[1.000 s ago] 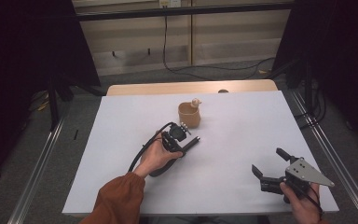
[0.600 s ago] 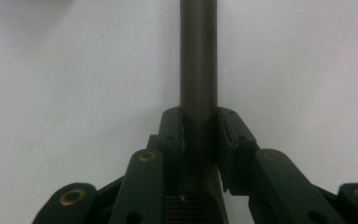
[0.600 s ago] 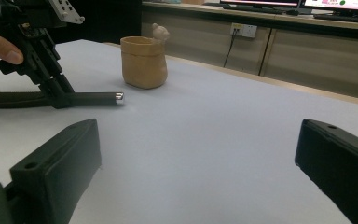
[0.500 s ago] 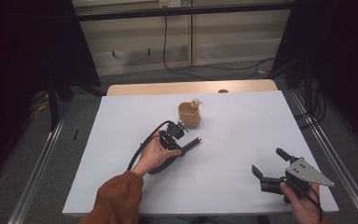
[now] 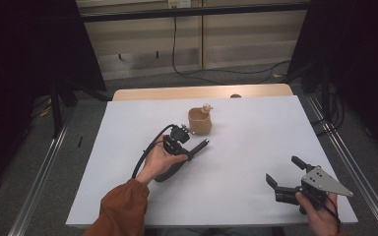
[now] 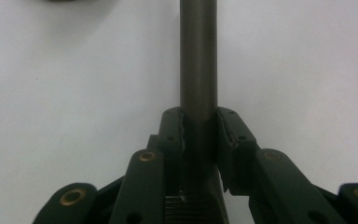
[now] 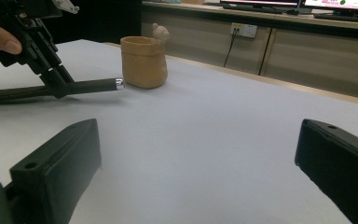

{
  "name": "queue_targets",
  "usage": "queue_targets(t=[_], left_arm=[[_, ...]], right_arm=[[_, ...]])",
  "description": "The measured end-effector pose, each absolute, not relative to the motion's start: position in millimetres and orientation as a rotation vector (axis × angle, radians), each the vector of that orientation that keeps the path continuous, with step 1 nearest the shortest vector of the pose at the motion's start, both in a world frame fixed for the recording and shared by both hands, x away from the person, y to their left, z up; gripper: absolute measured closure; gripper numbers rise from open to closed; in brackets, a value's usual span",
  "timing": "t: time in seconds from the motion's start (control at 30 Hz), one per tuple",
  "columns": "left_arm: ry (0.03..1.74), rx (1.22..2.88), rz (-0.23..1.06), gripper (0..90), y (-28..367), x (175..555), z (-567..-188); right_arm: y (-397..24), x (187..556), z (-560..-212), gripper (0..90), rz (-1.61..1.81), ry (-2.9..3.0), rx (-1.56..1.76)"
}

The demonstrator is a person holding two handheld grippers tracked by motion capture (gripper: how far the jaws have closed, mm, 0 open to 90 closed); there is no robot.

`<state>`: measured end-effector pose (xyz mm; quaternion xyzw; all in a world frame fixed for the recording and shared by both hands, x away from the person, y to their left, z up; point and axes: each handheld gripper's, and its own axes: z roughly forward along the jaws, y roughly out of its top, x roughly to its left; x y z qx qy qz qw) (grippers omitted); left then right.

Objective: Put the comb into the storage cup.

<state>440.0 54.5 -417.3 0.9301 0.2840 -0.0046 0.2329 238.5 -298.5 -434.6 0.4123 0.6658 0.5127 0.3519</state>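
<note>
A dark pen (image 5: 200, 145) with a silver tip (image 7: 119, 83) is clamped in my left gripper (image 5: 189, 150), roughly level just above the white table (image 5: 256, 128). In the left gripper view the pen (image 6: 198, 56) runs straight out from between the shut jaws of that gripper (image 6: 199, 116). A tan cup (image 5: 200, 121) with a small figure on its rim stands just beyond the pen's tip, apart from it. My right gripper (image 5: 282, 168) hovers near the table's front right, open with nothing between its fingers; its view looks toward the cup (image 7: 144, 63) and the pen (image 7: 88, 86).
A wooden table edge (image 5: 202, 92) lies behind the white sheet. Metal rails (image 5: 44, 167) run along both sides on the floor. A cable (image 5: 145, 157) trails from the left gripper over the table.
My left gripper has shifted slightly with the pen, whose tip now reaches a little farther toward the right. The right gripper has kept still.
</note>
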Motion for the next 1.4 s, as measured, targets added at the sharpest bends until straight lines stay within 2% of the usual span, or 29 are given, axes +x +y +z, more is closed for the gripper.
queue_targets(t=[0.27,0.93,1.4], left_arm=[[0.802,2.469,0.011,73.1,63.1,441.0,-409.4],[0.714,2.323,0.113,73.1,76.6,430.8,-388.1],[0.615,2.251,0.121,73.0,91.3,426.8,-375.9]], right_arm=[[-298.6,238.2,-434.5,0.0,1.327,1.723,1.069],[-298.6,237.8,-434.1,0.0,1.335,1.721,1.063],[-298.1,238.1,-434.1,0.0,1.326,1.742,1.050]])
